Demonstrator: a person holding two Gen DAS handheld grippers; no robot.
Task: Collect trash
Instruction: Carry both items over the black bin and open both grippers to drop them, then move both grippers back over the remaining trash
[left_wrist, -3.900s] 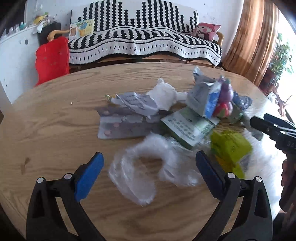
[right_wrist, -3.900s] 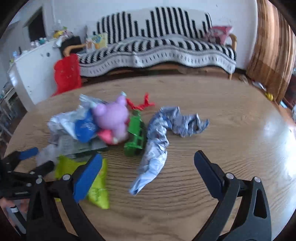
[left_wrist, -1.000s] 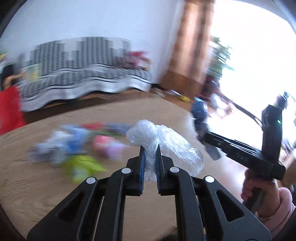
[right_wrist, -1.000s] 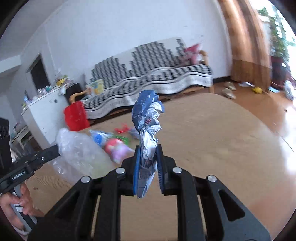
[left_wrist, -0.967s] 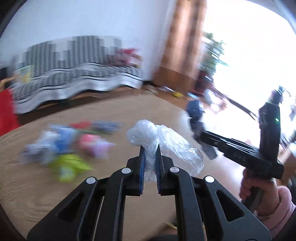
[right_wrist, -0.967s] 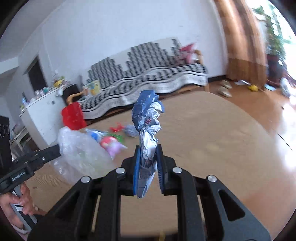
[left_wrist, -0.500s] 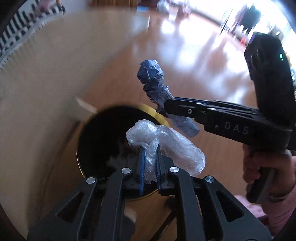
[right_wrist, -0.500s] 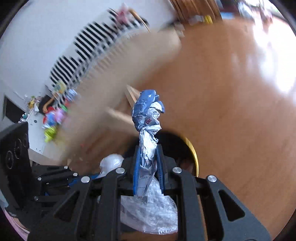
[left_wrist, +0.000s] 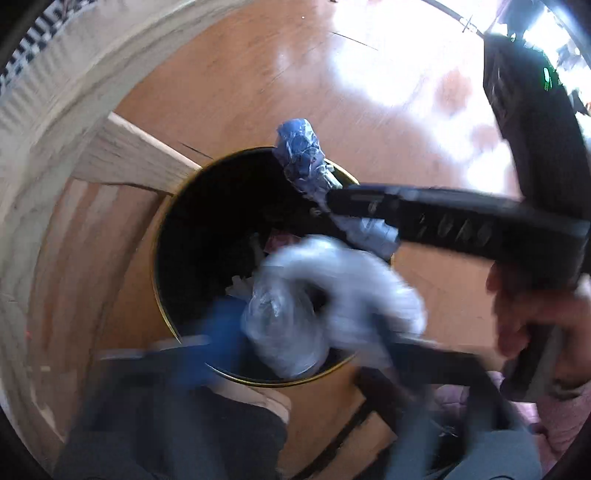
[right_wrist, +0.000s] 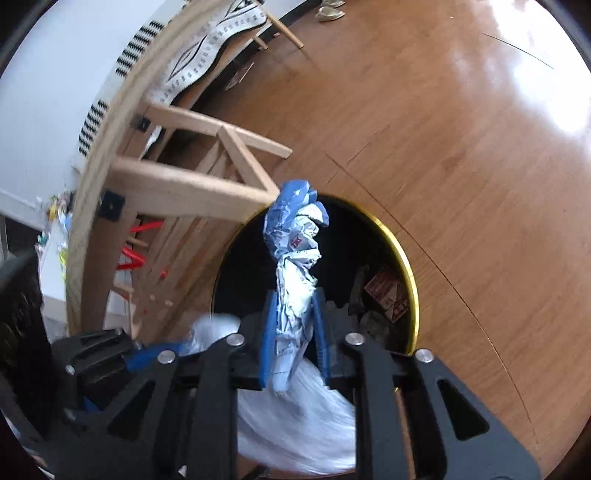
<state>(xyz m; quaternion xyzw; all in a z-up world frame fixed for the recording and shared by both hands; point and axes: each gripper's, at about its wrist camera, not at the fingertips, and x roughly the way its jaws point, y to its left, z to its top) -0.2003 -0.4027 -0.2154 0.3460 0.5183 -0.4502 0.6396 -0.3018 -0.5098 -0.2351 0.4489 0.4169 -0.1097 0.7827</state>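
A black trash bin with a gold rim (left_wrist: 162, 317) (right_wrist: 406, 258) stands on the floor below both grippers. My left gripper (left_wrist: 306, 328) is blurred with its blue pads spread apart, and the clear plastic bag (left_wrist: 325, 295) (right_wrist: 303, 421) hangs loose over the bin mouth. My right gripper (right_wrist: 293, 332) is shut on a crumpled blue and silver wrapper (right_wrist: 295, 251) (left_wrist: 306, 166) and holds it above the bin. Some trash lies inside the bin (right_wrist: 384, 291).
The wooden table's edge (right_wrist: 107, 155) and its leg frame (right_wrist: 207, 188) stand just left of the bin. Shiny wooden floor (right_wrist: 461, 147) spreads to the right. A striped sofa cover (right_wrist: 207, 40) shows at the far top.
My left gripper has opened and the plastic bag has come free over the bin. Both grippers have dropped closer to the bin. The right gripper still holds the wrapper.
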